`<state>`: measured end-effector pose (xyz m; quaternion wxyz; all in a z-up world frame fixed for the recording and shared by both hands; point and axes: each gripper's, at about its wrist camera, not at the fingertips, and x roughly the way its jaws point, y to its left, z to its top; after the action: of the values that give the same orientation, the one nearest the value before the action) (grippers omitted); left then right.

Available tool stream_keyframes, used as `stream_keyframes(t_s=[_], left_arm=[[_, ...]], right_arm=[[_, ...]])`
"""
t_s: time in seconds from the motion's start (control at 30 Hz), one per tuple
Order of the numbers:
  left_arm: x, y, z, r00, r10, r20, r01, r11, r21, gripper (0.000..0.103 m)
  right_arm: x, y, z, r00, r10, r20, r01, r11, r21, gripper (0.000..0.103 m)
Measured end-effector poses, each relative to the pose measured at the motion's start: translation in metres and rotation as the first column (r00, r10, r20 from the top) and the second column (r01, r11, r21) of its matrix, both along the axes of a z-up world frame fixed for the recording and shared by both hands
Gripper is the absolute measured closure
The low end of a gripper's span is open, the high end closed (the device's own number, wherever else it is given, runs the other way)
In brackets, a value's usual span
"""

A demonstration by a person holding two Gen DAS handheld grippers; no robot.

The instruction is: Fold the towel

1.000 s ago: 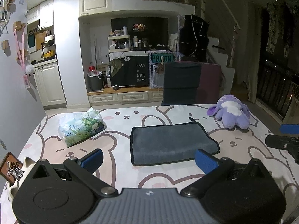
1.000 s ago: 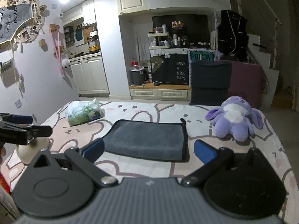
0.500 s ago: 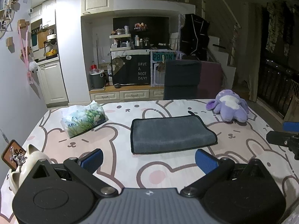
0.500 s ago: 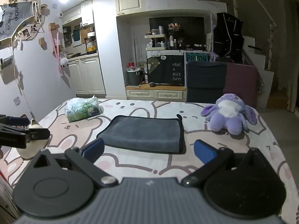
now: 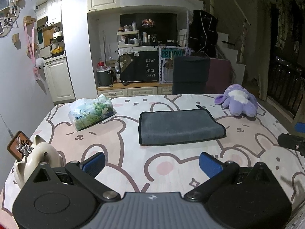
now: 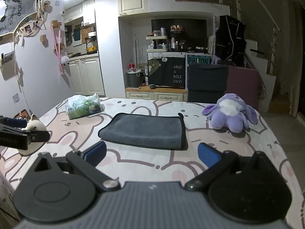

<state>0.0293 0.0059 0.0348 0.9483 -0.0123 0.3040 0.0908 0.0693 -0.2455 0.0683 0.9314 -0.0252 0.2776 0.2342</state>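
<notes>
A dark grey towel [image 5: 181, 126] lies folded flat in the middle of the table with the bunny-print cloth [image 5: 152, 164]; it also shows in the right wrist view [image 6: 144, 130]. My left gripper [image 5: 152, 165] is open and empty, above the table's near edge, well short of the towel. My right gripper [image 6: 151, 152] is open and empty, just short of the towel's near edge. The other gripper shows at the right edge of the left wrist view [image 5: 291, 143] and at the left edge of the right wrist view [image 6: 22, 135].
A tissue pack [image 5: 91, 112] lies at the left back. A purple plush toy [image 5: 238, 102] sits at the right back. A white cat figurine [image 5: 36, 158] stands at the near left corner. A dark chair [image 5: 190, 74] stands behind the table.
Both grippers have pulled back and up from the towel, so it looks farther away. Both stay open. The towel has not moved.
</notes>
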Motion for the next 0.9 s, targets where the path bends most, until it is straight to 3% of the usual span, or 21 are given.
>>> stream_keyframes(t_s=[0.9], left_arm=[[-0.028, -0.001, -0.014, 0.999, 0.026, -0.021, -0.026, 1.0, 0.014, 0.0]], right_arm=[[-0.018, -0.005, -0.012, 1.0, -0.003, 0.019, 0.003, 1.0, 0.001, 0.0]])
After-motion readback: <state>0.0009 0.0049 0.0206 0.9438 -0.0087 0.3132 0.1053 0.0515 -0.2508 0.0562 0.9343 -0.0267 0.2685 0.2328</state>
